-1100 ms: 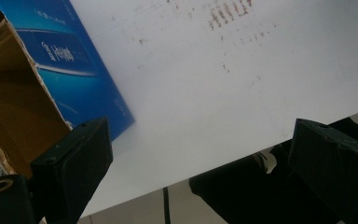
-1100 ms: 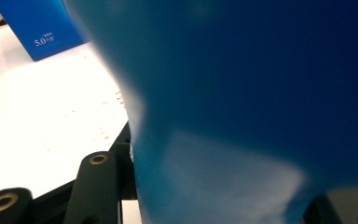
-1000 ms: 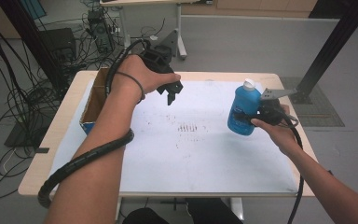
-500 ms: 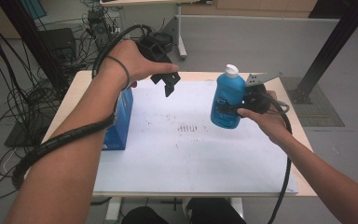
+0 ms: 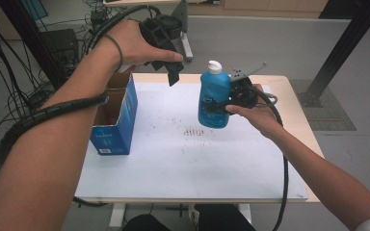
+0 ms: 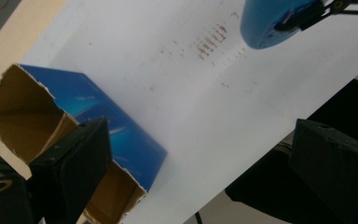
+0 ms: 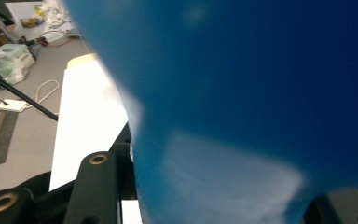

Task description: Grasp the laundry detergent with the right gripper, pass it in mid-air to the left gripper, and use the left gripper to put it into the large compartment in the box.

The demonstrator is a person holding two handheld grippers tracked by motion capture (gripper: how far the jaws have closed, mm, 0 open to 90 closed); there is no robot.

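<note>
1. Blue bottle (image 5: 214, 98), white cap up, hangs upright above the table (image 5: 192, 163), clamped in the right gripper (image 5: 231, 98).
2. Right forearm reaches in from the lower right, the hand (image 5: 257, 115) behind the bottle.
3. Left gripper (image 5: 173, 72) is held high over the table's far edge, jaws apart and empty, pointing down.
4. Open blue box (image 5: 113, 120) stands at the table's left, below the left forearm.

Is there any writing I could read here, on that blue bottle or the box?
Nothing can be read.
Bottle: a label with print on its front, too blurred to read.
Box: a small white line of print on the blue side facing the high view, too small to read.
Table: only dark smudges, no letters.
</note>
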